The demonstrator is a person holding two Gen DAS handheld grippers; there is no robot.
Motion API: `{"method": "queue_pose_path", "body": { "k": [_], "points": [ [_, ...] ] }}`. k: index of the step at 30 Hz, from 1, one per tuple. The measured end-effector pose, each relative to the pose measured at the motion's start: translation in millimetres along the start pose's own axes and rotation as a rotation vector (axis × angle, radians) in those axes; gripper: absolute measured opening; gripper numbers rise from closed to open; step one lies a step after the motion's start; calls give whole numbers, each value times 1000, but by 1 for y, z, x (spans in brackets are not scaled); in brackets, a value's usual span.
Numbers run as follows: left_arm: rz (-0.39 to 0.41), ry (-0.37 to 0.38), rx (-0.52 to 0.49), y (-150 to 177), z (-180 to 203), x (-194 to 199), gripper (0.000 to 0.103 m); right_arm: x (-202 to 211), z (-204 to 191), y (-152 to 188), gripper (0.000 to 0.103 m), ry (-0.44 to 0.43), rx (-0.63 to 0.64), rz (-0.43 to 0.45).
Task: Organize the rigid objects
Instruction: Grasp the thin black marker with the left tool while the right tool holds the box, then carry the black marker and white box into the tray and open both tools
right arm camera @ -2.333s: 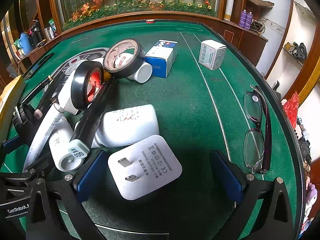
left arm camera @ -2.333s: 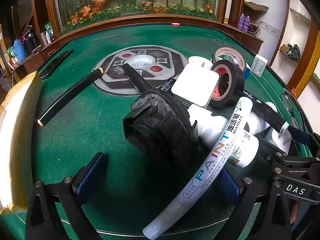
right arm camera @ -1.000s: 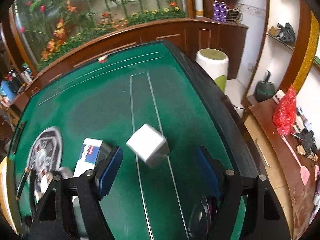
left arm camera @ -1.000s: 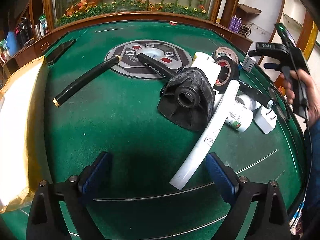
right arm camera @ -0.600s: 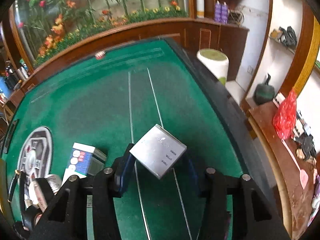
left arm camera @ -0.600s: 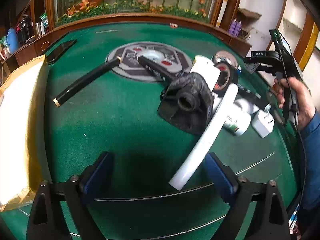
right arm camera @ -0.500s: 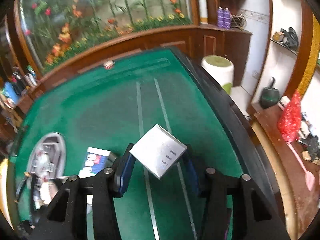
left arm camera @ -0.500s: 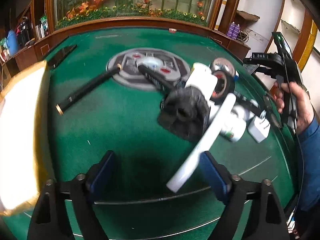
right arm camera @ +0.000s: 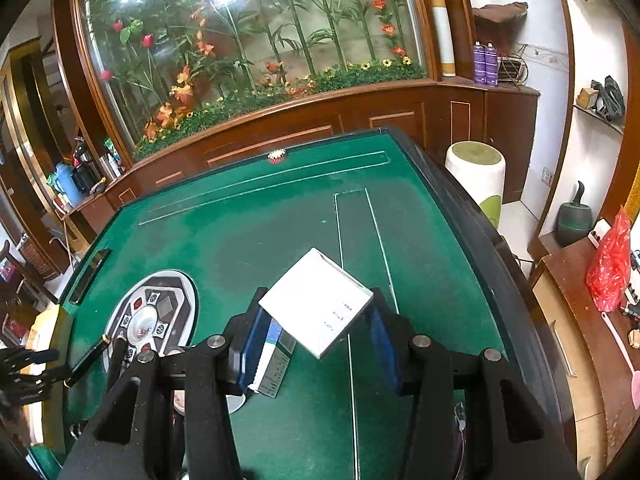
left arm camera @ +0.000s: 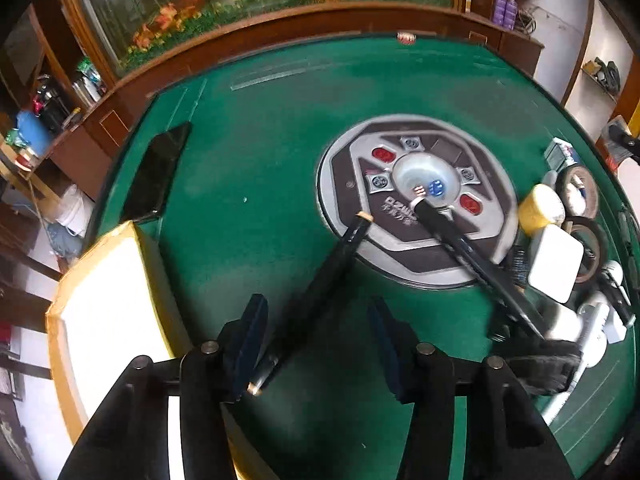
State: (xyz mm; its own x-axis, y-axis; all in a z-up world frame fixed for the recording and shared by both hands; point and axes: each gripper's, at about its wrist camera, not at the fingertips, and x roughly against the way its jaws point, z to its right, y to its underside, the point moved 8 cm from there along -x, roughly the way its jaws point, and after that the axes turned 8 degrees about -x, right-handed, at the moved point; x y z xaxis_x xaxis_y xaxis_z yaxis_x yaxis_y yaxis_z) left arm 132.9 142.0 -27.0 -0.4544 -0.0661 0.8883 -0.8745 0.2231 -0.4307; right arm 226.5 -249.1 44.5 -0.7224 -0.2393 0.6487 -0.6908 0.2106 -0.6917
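Note:
My right gripper (right arm camera: 316, 340) is shut on a small white box (right arm camera: 316, 303), held tilted above the green table (right arm camera: 256, 240). My left gripper (left arm camera: 318, 344) is open around the near end of a long black tube (left arm camera: 316, 292) that lies on the felt; the pads do not touch it. A second black rod (left arm camera: 476, 258) lies across the round centre panel (left arm camera: 416, 204). At the right edge is a pile: a white adapter (left arm camera: 556, 262), tape rolls (left arm camera: 578, 192), a yellow-capped bottle (left arm camera: 540, 208) and a white marker (left arm camera: 592, 332).
A yellow-edged cardboard box (left arm camera: 108, 320) stands at the left, close to my left gripper. A black phone (left arm camera: 158, 174) lies near the far-left rim. A blue-and-white box (right arm camera: 276, 356) sits on the felt below the right gripper. The left gripper shows at the left edge of the right wrist view (right arm camera: 24, 372).
My left gripper has swung left from the pile, narrowed, and now straddles the black tube. My right gripper still holds the white box and has lifted it higher.

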Motion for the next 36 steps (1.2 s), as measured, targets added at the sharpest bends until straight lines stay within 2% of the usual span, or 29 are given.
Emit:
{"method": "queue_pose_path", "body": {
  "k": [2, 7, 8, 9, 10, 15, 20, 25, 29, 36],
  "points": [
    [-17, 20, -4, 1, 0, -9, 55, 1, 0, 0, 47, -6, -1, 0],
    [-75, 9, -21, 5, 5, -30, 53, 1, 1, 1, 47, -11, -5, -1],
    [-64, 7, -6, 3, 5, -30, 49, 1, 0, 2, 47, -11, -1, -1],
    [-59, 4, 16, 3, 4, -28, 32, 1, -1, 2, 47, -12, 1, -2],
    [-56, 0, 36, 4, 4, -28, 26, 1, -2, 2, 47, -14, 3, -1],
    [6, 13, 110, 17, 22, -17, 16, 3, -9, 4, 47, -31, 9, 2],
    [102, 82, 202, 36, 43, 2, 16, 11, -25, 8, 47, -71, 37, 19],
    [161, 130, 279, 49, 48, 19, 16, 22, -52, 18, 47, -139, 102, 38],
    [217, 134, 321, 58, 40, 36, 16, 29, -78, 27, 47, -202, 158, 34],
    [299, 124, 365, 70, 21, 69, 16, 42, -129, 66, 47, -375, 256, -47]
  ]
}}
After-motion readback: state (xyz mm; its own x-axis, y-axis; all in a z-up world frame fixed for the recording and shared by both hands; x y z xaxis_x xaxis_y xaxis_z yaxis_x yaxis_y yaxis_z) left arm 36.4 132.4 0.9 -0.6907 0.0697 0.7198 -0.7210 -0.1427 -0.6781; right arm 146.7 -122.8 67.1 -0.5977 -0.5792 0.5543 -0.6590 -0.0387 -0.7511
